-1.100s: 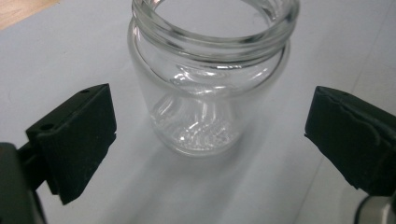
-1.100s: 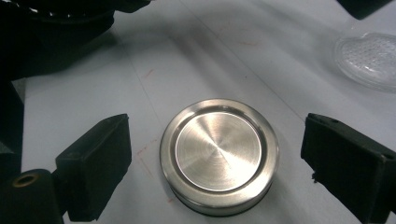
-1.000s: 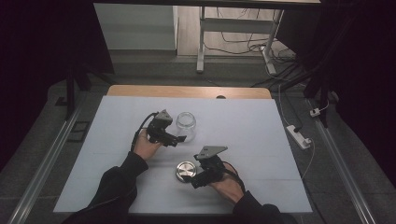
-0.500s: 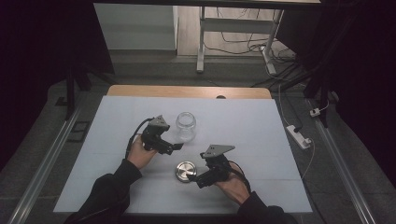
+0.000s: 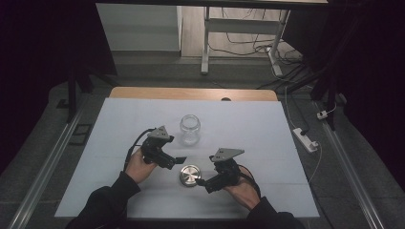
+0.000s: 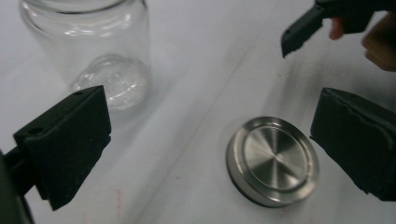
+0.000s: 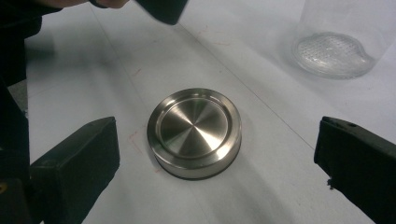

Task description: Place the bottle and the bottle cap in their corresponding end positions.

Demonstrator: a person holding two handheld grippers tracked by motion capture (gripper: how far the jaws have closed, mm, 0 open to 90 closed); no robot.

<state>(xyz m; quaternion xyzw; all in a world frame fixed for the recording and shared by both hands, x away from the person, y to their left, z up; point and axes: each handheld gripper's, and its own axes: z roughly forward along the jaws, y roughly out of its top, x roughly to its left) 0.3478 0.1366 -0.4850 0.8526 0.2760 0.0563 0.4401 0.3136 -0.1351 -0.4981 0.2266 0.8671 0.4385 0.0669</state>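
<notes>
Lying flat on the white table [image 5: 267, 129] between both wide-open grippers is the round brushed-steel lid [image 5: 190, 175], the clear glass jar [image 5: 189, 129] standing behind. The right gripper [image 5: 203, 183], jaws just opening, and left gripper [image 5: 177, 162] are holding nothing. The lid is looking rigid, slick; grip its rim.

Each black hand-held gripper [image 5: 174, 161] carries a grey three-cornered plate; dark sleeves [image 5: 102, 205].

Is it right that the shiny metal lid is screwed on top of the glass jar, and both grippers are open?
Not quite. The lid lies flat on the table, apart from the jar, whose mouth is open, as the high view shows. The left gripper and right gripper are indeed open.
</notes>
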